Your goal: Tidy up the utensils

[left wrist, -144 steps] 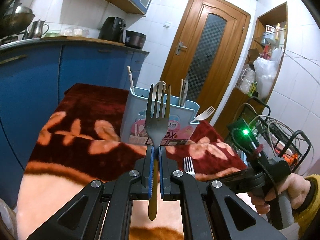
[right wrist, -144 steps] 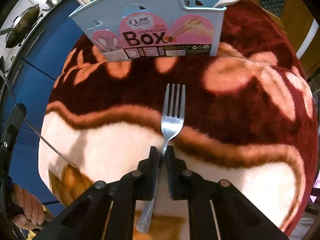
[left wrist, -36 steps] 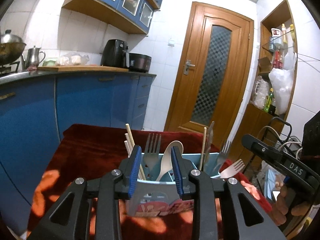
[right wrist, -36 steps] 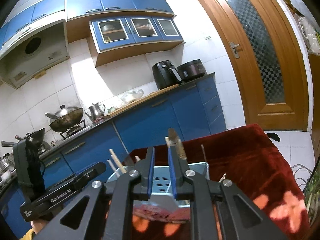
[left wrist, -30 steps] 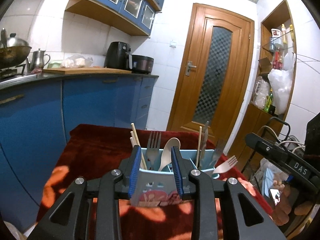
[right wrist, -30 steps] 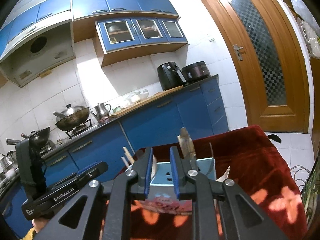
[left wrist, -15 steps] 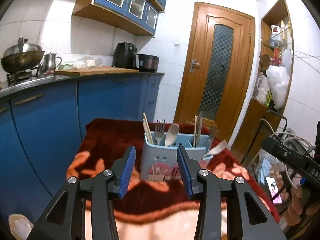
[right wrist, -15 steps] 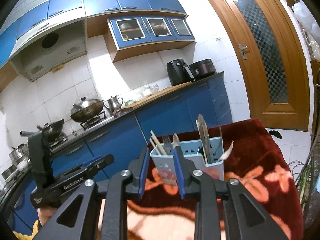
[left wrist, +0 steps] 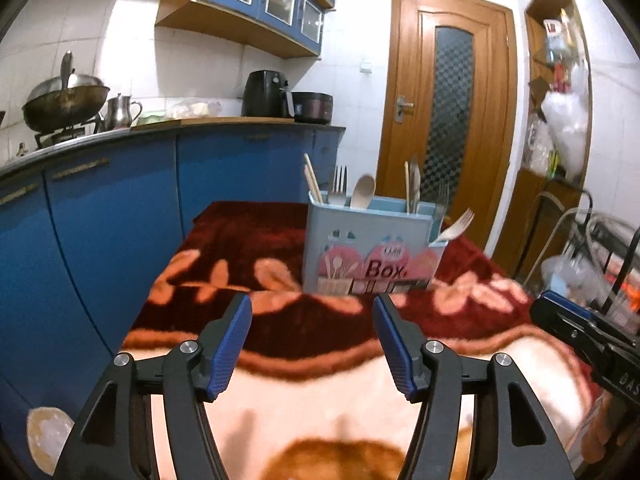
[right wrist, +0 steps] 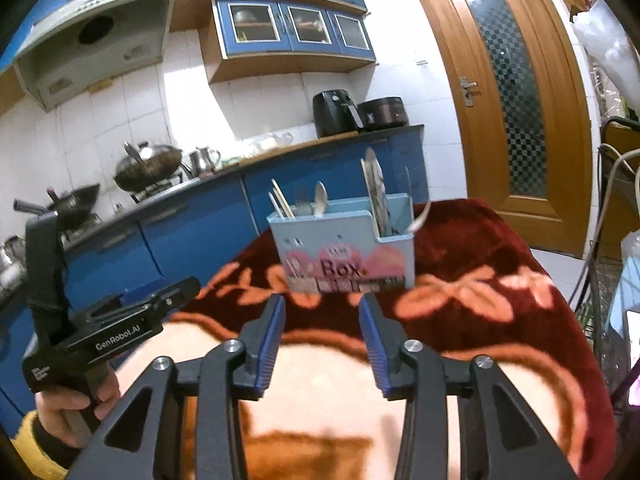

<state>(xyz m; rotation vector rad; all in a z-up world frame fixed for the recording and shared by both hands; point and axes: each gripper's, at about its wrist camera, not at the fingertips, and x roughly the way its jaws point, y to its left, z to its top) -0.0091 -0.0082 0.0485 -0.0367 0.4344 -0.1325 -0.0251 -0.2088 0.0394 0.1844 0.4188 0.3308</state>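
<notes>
Left tool (left wrist: 312, 344) apart, empty; right tool (right wrist: 322, 340) apart, empty; utensil box (left wrist: 370, 258) upright on blanket (left wrist: 248, 256).

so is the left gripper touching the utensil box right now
Apart. The left wrist view shows the left gripper open, with blanket visible between its fingertips and the utensil box.

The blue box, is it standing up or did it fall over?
Standing up. The blue box sits flat on the red blanket, with forks and spoons poking out the top.
</notes>
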